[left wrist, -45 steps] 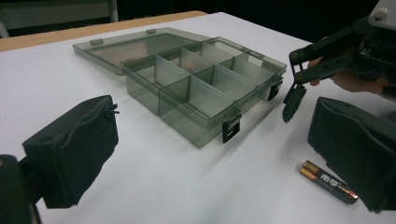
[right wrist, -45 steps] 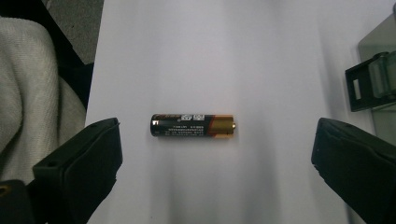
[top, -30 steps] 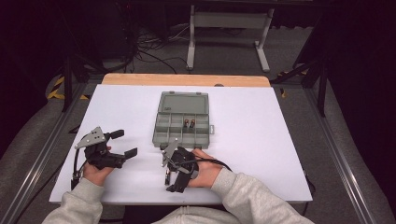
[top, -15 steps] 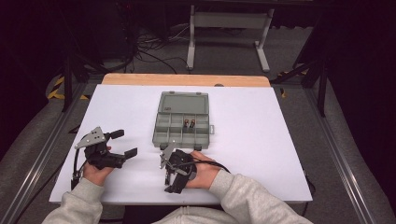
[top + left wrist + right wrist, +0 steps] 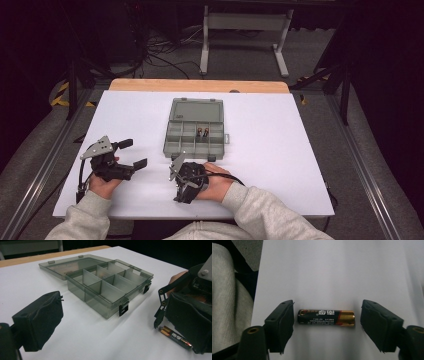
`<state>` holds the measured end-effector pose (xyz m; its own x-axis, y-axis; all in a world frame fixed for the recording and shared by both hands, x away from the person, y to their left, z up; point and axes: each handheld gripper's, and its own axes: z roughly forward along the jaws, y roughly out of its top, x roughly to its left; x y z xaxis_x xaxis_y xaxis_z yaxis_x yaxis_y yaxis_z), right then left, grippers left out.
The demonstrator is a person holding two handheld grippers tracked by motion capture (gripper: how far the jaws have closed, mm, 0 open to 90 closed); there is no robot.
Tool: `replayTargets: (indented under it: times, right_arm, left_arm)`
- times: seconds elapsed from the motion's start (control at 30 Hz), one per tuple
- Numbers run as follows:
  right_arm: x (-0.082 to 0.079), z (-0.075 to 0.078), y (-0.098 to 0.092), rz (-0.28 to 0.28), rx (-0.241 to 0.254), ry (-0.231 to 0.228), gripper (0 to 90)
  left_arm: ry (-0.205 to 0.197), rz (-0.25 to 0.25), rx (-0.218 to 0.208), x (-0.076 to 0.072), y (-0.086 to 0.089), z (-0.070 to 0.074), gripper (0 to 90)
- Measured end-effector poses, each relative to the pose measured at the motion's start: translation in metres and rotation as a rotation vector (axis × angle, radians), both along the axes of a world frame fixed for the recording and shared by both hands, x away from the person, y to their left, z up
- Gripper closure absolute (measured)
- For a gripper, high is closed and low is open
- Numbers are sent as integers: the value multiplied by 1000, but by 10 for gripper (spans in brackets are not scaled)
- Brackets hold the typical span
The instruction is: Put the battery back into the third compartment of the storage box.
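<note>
White table (image 5: 300,150), dark room; right tongs (image 5: 327,322) closing round battery (image 5: 326,317), untouched; left tongs (image 5: 127,152) open, empty.

Print on battery (image 5: 326,317) too blurry to read.

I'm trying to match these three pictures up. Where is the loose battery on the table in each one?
High view: hidden beneath the right gripper, near the table's front edge.
Left gripper view: battery at lower right, lying beside the right gripper.
Right gripper view: centre, lying lengthwise between the open jaws, which have just been closing; there is a gap at each end.
Shared landmark: the right gripper.
</note>
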<state>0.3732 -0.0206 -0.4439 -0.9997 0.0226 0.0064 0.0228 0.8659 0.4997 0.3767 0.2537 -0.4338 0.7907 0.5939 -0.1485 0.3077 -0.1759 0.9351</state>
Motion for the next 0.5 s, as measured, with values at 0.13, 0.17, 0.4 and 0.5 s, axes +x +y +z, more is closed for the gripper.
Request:
replayTargets:
  times: [0.13, 0.17, 0.4, 0.5]
  right_arm:
    - [1, 1, 0, 3, 3, 4, 398]
    - [1, 2, 0, 5, 2, 2, 404]
    - [2, 5, 0, 20, -10, 8, 409]
    - [4, 11, -2, 19, -8, 10, 410]
  left_arm:
    - [-4, 4, -3, 0, 0, 0, 22]
    - [-4, 4, -4, 0, 0, 0, 22]
    - [-4, 4, -4, 0, 0, 0, 22]
    - [-4, 4, -4, 0, 0, 0, 22]
